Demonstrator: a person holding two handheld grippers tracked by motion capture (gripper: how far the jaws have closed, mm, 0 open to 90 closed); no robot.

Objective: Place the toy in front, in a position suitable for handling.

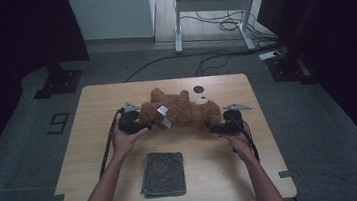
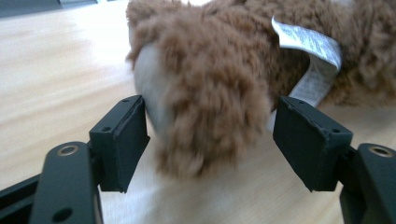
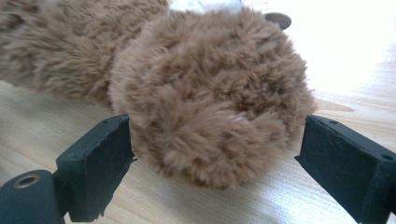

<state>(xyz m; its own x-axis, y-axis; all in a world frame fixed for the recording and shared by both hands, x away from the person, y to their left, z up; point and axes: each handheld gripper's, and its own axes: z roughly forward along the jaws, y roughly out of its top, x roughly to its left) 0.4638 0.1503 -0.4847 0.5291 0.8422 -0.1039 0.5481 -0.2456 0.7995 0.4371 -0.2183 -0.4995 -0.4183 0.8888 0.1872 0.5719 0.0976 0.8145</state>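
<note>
One brown plush bear (image 1: 180, 109) lies at the frame's centre; one grey cloth (image 1: 163, 173) sits lower centre. Two grippers, left (image 1: 145, 125) and right (image 1: 211, 126); one table (image 1: 96, 154).

- Left gripper (image 2: 212, 140): black square pads showing screw holes, brass rivets.
- Right gripper (image 3: 217, 154): matching black.
- Grey plates topping both; black cables trailing; forearms showing bare.

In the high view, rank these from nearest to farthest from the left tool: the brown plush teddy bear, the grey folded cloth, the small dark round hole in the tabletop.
From the left tool:
1. Brown plush teddy bear, right at the tool, one limb between its open jaws.
2. Grey folded cloth, toward the person, on the table's near side.
3. Small dark round hole, beyond the bear, near the table's far edge.
</note>
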